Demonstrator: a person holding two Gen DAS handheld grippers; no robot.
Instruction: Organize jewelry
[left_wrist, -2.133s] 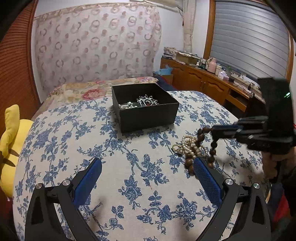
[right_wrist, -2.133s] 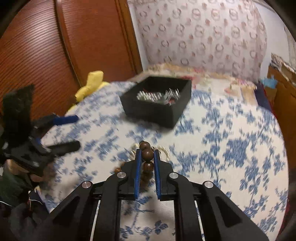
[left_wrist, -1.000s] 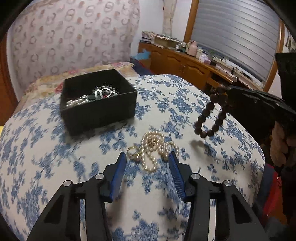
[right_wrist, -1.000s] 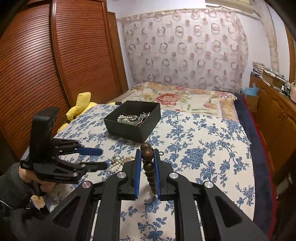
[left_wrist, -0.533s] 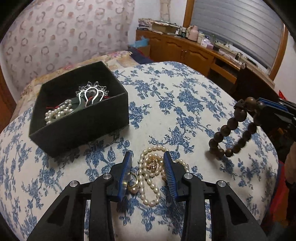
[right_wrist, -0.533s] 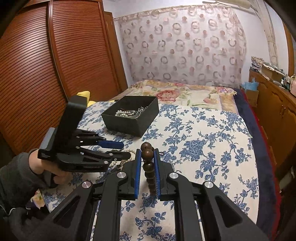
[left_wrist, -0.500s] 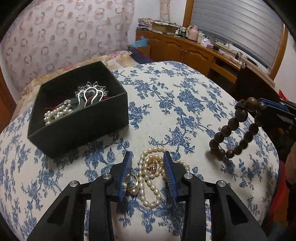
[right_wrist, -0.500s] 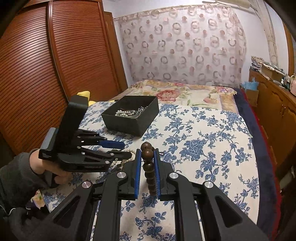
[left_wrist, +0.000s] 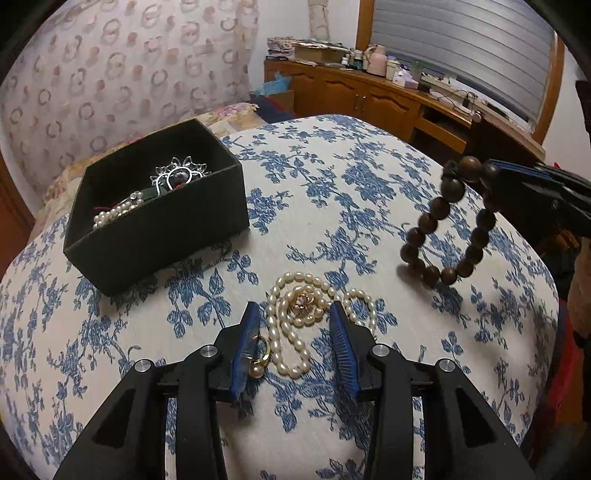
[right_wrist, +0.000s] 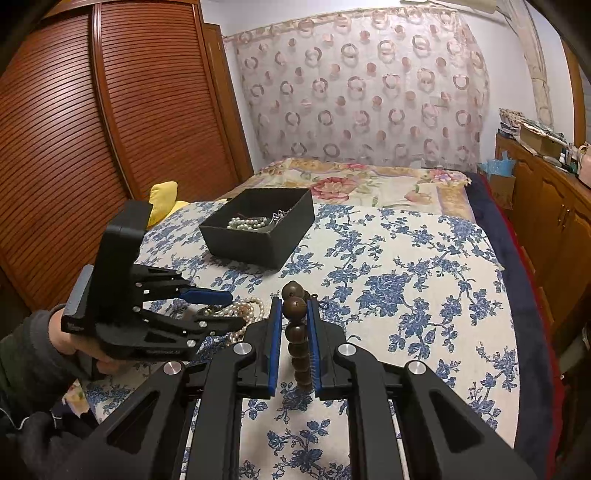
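Observation:
A white pearl necklace (left_wrist: 295, 325) with a gold piece lies in a heap on the blue-flowered cloth. My left gripper (left_wrist: 293, 314) is open, its blue pads on either side of the heap; it also shows in the right wrist view (right_wrist: 221, 306). My right gripper (right_wrist: 293, 306) is shut on a brown wooden bead bracelet (right_wrist: 297, 332), which hangs in the air at the right of the left wrist view (left_wrist: 443, 229). An open black box (left_wrist: 155, 206) with pearls and a silver ornament stands beyond, also seen in the right wrist view (right_wrist: 258, 225).
The flowered cloth (right_wrist: 406, 277) covers a bed. A yellow plush toy (right_wrist: 162, 203) lies at the bed's left edge by a wooden slatted wardrobe (right_wrist: 92, 147). A wooden cabinet (left_wrist: 369, 99) with clutter runs along the right wall.
My left gripper has moved in over the pearl necklace and narrowed its jaws around it. My right gripper has lifted the bead bracelet off the cloth and holds it up.

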